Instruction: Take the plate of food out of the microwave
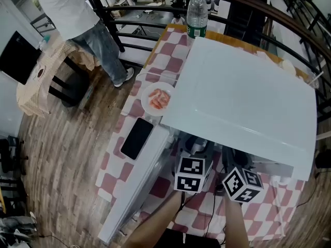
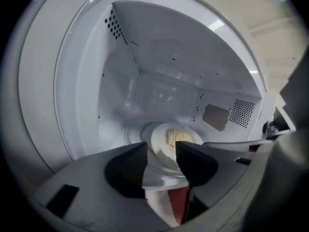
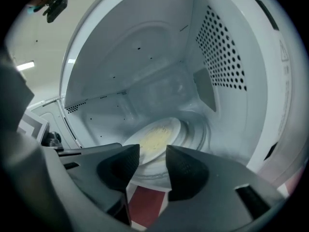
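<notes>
Two forearms [image 1: 160, 216] come up from the bottom edge of the head view, side by side, each w/ a marker cube: L cube [image 1: 190, 174], R cube [image 1: 242, 184]. Both point into the open front of the white microwave [image 1: 243, 97]; its door [image 1: 129, 200] is swung out to the L.

L tongs [image 2: 161, 151]: jaws well apart, gripping nothing. Red-and-white check cloth [image 2: 178, 202] shows below the gap, the cavity lip just ahead. R tongs [image 3: 153, 154]: same, jaws spread wide and empty, tips at the cavity mouth.

Just past both sets of tips, not touched, sits the plate of food [image 3: 154, 139]. It's white w/ a pale yellowish heap in the middle and rests on the glass turntable [image 3: 195, 134] on the cavity floor, roughly centred. Perforated vents are on the side walls, the back wall behind.

Further out on the tabletop [image 1: 116, 164], L of the microwave: a dark flat slab [image 1: 137, 138], then a 2nd plate [image 1: 158, 98] w/ pinkish food. A water bottle [image 1: 196, 14] stands at the far edge. A person [image 1: 77, 14] stands on the wood floor beyond.
</notes>
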